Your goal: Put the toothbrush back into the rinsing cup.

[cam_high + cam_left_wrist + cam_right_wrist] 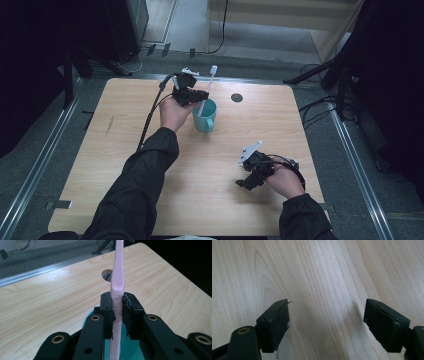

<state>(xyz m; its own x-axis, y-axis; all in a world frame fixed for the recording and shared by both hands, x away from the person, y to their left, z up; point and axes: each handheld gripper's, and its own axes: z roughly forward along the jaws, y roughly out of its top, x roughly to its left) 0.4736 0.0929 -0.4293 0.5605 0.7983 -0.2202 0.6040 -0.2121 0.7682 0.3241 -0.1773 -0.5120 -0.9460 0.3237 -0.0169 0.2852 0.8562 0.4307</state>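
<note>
Toothbrush (117, 277) stands nearly upright, handle down inside the teal cup (205, 116) at the counter's (125, 150) far middle, pinched at its neck by the left tool (196, 95). Right tool (325, 322), jaws wide, hovers over bare counter, well apart.

No text, label, brand, number or sign can be read anywhere in these views, neither on the objects on the table nor on the grippers themselves.

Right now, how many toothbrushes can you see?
1. The pink toothbrush stands in the teal cup, clamped by the left gripper. The cup's inside is partly hidden.
</note>
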